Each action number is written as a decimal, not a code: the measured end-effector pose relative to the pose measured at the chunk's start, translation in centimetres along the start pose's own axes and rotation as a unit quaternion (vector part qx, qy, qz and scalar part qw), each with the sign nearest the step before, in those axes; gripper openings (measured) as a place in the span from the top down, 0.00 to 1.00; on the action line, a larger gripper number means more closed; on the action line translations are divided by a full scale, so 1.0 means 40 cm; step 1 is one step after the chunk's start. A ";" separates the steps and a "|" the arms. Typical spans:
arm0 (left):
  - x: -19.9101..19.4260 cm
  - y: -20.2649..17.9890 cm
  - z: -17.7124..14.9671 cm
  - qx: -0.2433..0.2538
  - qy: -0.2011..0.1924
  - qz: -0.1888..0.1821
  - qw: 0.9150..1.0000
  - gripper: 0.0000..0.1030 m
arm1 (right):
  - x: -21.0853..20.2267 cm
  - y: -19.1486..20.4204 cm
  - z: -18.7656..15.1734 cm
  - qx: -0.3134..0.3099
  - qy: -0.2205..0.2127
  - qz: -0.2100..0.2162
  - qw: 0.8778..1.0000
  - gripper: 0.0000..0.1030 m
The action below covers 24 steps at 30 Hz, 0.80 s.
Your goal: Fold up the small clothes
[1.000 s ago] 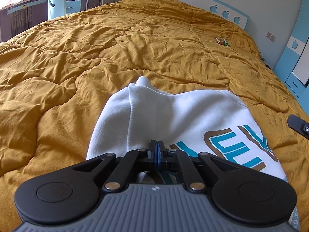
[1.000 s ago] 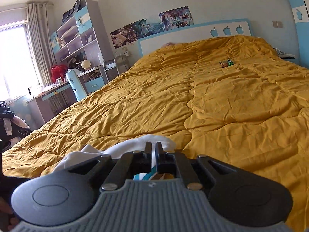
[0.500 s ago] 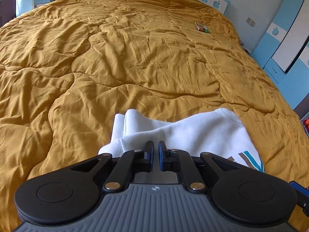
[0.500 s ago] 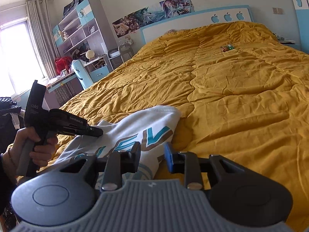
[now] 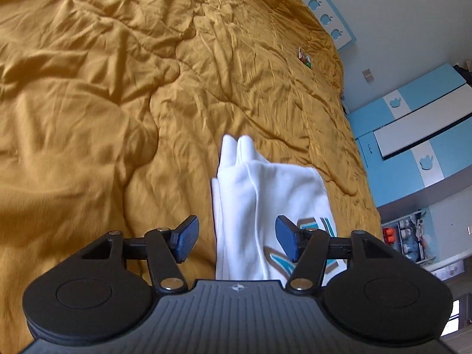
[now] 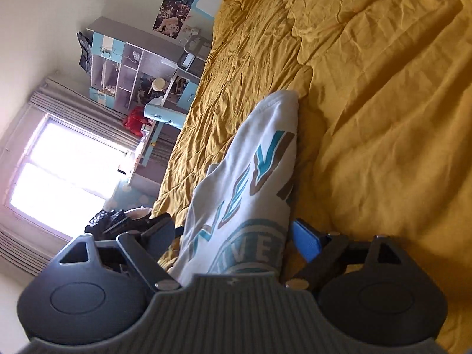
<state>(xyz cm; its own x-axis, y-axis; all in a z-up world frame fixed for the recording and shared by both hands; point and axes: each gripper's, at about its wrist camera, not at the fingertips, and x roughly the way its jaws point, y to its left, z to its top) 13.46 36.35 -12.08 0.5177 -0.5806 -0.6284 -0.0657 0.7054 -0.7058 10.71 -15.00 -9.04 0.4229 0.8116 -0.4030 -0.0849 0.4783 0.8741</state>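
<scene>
A small white sweatshirt (image 5: 265,194) with teal and brown lettering lies folded on the mustard quilt (image 5: 103,118), its sleeves bunched at the far end. My left gripper (image 5: 237,240) hovers over its near edge. Its jaws are opening, and the blue pads (image 5: 188,239) stand wide apart on either side of the cloth without pressing it. In the right wrist view the sweatshirt (image 6: 250,171) runs away from me, print side up. My right gripper (image 6: 233,237) is rolled to one side, jaws opening wide, with the cloth between them and untouched.
A small colourful wrapper (image 5: 303,59) lies far up the quilt. A blue and white wardrobe (image 5: 413,135) stands past the bed's right edge. Shelves and a desk (image 6: 132,67) and a bright window (image 6: 59,162) are beyond the left edge.
Both grippers went from shut on the sweatshirt to wide open, letting it go. The cloth now lies flat and folded. Both views have rolled and tipped down, and the left gripper has pulled back from the cloth.
</scene>
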 end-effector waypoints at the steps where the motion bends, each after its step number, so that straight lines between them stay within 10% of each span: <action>1: 0.001 0.010 -0.014 -0.005 0.014 -0.009 1.000 0.32 | 0.012 -0.016 0.003 0.024 0.018 0.017 0.999 0.20; 16: 0.235 0.028 -0.029 -0.094 0.102 -0.118 0.983 0.15 | 0.154 -0.087 0.020 0.151 0.092 0.076 0.981 0.19; 24: 0.236 0.050 -0.029 -0.111 0.121 -0.101 0.981 0.45 | 0.125 -0.029 0.048 0.115 0.118 -0.054 0.985 0.37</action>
<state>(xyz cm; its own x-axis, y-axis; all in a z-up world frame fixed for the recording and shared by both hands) 17.22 31.81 -19.82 0.3227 -0.7979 -0.5090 -0.1807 0.4760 -0.8607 14.66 -12.14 -11.56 0.1956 0.8287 -0.5245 0.1666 0.4989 0.8505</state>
